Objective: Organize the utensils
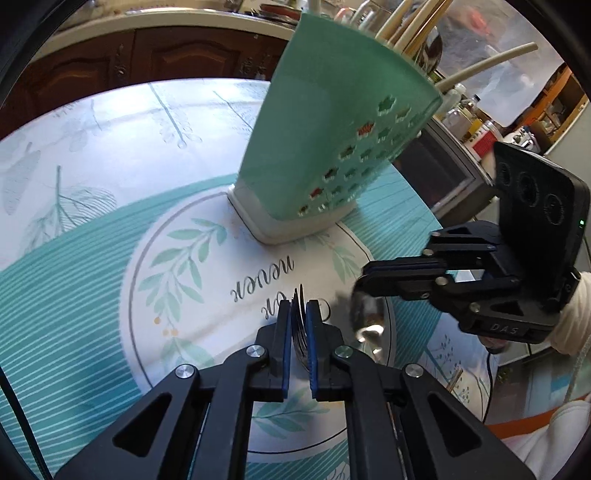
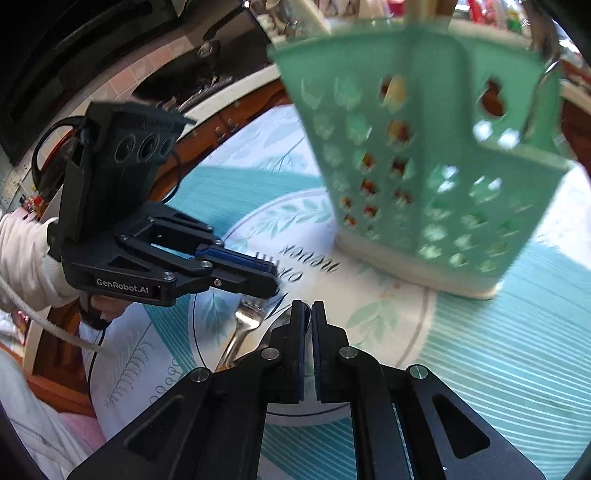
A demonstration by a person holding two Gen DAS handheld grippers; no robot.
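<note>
My left gripper (image 1: 299, 323) is shut on a metal fork (image 1: 297, 310), whose tines stick up between the blue pads. In the right wrist view the left gripper (image 2: 269, 274) is at the left, with the fork (image 2: 245, 317) hanging below its tips. My right gripper (image 2: 307, 314) is shut on a metal spoon (image 2: 282, 325), gripped edge-on. From the left wrist view the right gripper (image 1: 364, 281) comes in from the right, with the spoon (image 1: 365, 317) bowl under its tips. A tall green perforated utensil holder (image 1: 332, 129) (image 2: 424, 147) stands on a white base just beyond both grippers.
A round table carries a leaf-print cloth (image 1: 110, 258). Wooden utensils (image 1: 406, 22) stick out of the holder's top. A dark appliance (image 1: 443, 173) and jars (image 1: 465, 118) sit past the right edge. Dark wood cabinets (image 1: 147, 62) line the back. Sleeved hands hold both grippers.
</note>
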